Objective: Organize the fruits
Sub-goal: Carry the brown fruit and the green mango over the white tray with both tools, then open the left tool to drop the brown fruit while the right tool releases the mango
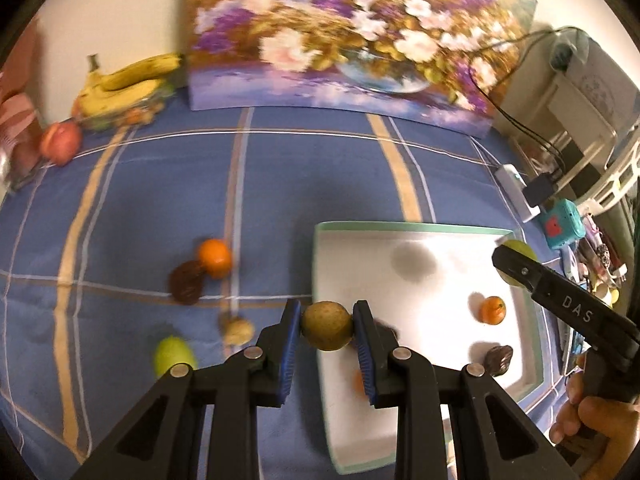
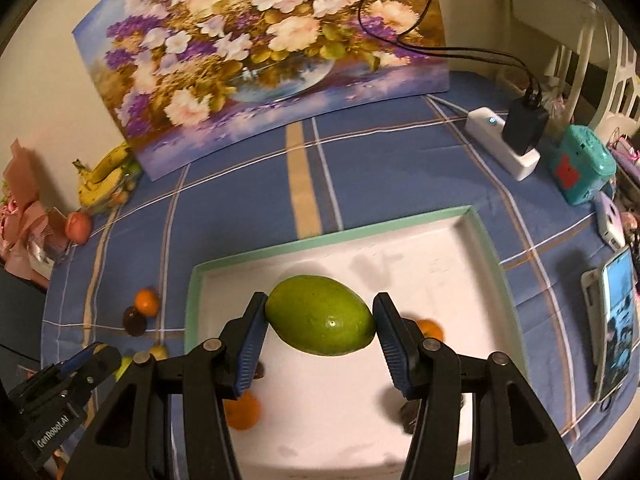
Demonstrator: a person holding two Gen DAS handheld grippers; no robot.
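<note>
Fruit is split between a white tray (image 1: 420, 236) with a green rim and the blue plaid counter (image 1: 280, 184) around it. At lower centre of the left wrist view, the left claw (image 1: 327, 332) is clamped on a round brownish-yellow fruit (image 1: 326, 325), held over the tray's left edge. At centre of the right wrist view, the right claw (image 2: 320, 320) grips a large green mango (image 2: 320, 315) end to end between its blue pads (image 2: 250, 344), above the tray (image 2: 328, 236). In the left view that claw (image 1: 516, 268) enters from the right edge with the mango (image 1: 520, 249) at its tip, a hand (image 1: 592, 420) below it at lower right. Inside the tray lie an orange (image 1: 493, 310) and a dark brown fruit (image 1: 499, 360) at right; a second orange (image 1: 359, 382) shows partly behind the left claw. On the cloth at left of centre an orange (image 1: 215, 258) touches another dark fruit (image 1: 187, 282), with a small tan fruit (image 1: 239, 331) and a green fruit (image 1: 174, 356) lower down, all blurred. Bananas (image 1: 128, 84) and a red apple (image 1: 61, 143) sit in the upper left, beside a flower painting (image 1: 352, 32) leaning across the top. A white power strip (image 2: 502, 142) carrying a black charger (image 2: 524, 122), a teal gadget (image 2: 582, 170) and a phone (image 2: 616, 320) line the right edge of the right view.
</note>
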